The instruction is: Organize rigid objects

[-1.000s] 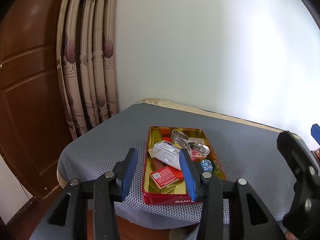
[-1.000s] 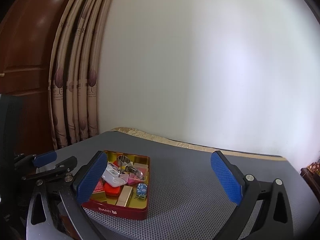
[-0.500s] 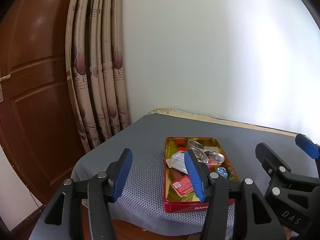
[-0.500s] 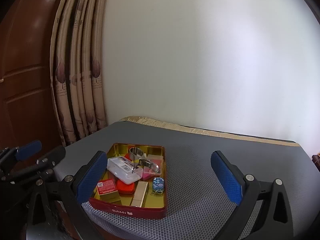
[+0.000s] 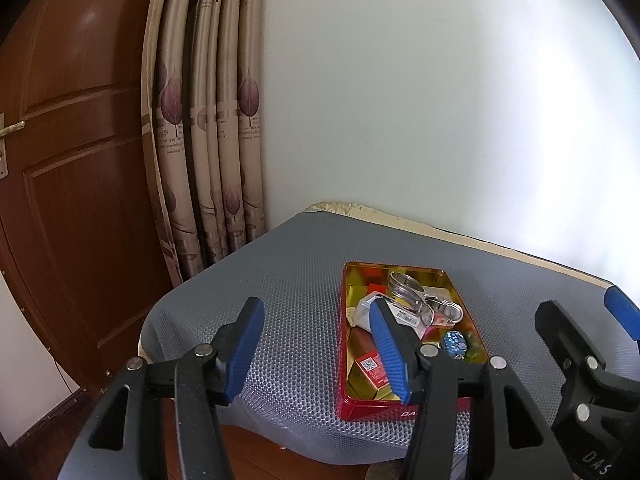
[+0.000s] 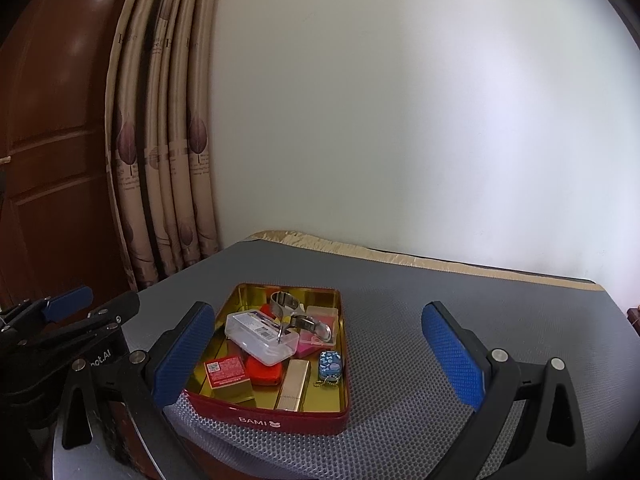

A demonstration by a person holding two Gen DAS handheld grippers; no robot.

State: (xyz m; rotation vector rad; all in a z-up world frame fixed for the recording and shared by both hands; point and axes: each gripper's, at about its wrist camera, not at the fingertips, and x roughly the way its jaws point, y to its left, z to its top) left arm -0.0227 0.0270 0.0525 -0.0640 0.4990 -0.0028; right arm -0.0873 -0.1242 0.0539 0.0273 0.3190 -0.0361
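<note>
A red tin tray (image 6: 280,420) with a gold inside sits at the near edge of a grey mat; it also shows in the left wrist view (image 5: 362,408). It holds a clear plastic box (image 6: 260,334), a metal clip (image 6: 296,312), a red carton (image 6: 225,370), a gold bar (image 6: 294,384), a pink box (image 6: 316,344) and a small blue tin (image 6: 330,362). My left gripper (image 5: 316,350) is open and empty, left of the tray's front. My right gripper (image 6: 320,360) is open and empty, its pads either side of the tray.
The grey honeycomb mat (image 6: 440,312) covers a table against a white wall. Patterned curtains (image 5: 208,140) and a brown wooden door (image 5: 60,160) stand to the left. The mat's front edge drops off just before the tray.
Both grippers have moved left and a little closer to the tray; it sits further right in the left view and more central in the right view. Both jaws stay open.
</note>
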